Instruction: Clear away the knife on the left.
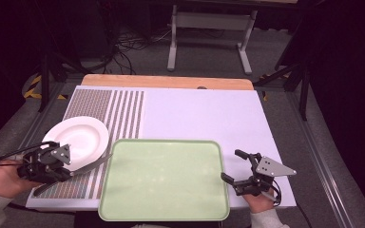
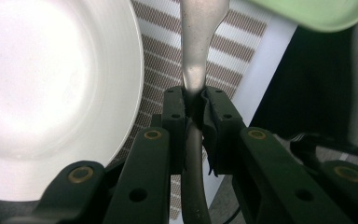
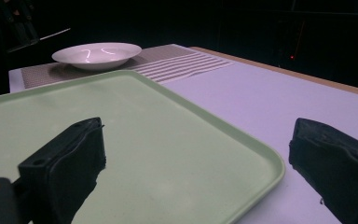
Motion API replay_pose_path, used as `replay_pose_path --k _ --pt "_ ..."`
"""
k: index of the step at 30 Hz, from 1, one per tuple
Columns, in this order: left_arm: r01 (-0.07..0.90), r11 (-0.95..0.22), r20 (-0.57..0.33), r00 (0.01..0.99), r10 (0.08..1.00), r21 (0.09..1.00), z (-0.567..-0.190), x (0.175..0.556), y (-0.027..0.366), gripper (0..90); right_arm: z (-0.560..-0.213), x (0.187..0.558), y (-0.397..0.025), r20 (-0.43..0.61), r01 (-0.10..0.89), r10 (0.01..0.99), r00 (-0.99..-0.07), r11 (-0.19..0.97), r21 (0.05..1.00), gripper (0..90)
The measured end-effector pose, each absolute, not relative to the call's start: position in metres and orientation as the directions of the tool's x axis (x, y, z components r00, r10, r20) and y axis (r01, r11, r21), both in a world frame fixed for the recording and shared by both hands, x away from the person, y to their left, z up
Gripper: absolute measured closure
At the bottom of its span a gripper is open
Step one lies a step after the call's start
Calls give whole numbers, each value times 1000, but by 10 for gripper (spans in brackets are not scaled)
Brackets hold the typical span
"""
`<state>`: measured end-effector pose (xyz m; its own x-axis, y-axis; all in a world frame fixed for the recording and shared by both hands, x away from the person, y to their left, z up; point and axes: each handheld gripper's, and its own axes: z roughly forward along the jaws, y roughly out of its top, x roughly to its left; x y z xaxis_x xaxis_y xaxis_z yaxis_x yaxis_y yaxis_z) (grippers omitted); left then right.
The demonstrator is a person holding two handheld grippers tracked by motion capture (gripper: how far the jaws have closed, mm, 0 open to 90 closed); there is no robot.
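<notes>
Left gripper [image 1: 52, 164] at the table's near left corner: jaws pinched on the handle of a metal utensil [image 2: 196, 51], head not visible; its shaft lies over the striped placemat [image 1: 123, 111], between the white plate [image 1: 78, 140] and the green tray [image 1: 164, 178]. Plate holds nothing. Tray, at the near edge, centre, also holds nothing. Right gripper [image 1: 240, 168] just beside the tray's right rim, jaws spread, gripping nothing.
</notes>
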<state>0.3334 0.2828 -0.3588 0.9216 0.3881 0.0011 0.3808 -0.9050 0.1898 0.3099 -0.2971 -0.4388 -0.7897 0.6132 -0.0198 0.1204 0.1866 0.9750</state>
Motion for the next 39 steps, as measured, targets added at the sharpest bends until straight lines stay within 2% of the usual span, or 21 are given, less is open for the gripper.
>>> replay_pose_path --k 7,13,17,23,28,39 --pt "419 -882 -40 906 420 215 -352 333 274 800 -439 310 -297 -18 122 611 -791 186 975 40" --pt "469 -837 -45 878 477 282 -342 331 267 800 -440 310 -296 -22 118 608 -793 189 975 40" --pt "470 -814 -80 877 474 342 -340 332 259 800 -439 310 -297 -21 120 611 -791 190 974 40" --pt "475 -796 -117 876 468 374 -344 336 245 800 -440 310 -297 -19 121 612 -791 187 975 40" --pt "472 -766 -147 877 457 436 -346 338 236 800 -440 310 -297 -21 121 610 -792 190 974 40" --pt "460 -752 -175 885 432 472 -356 340 215 800 -440 310 -298 -20 119 613 -790 186 975 40"
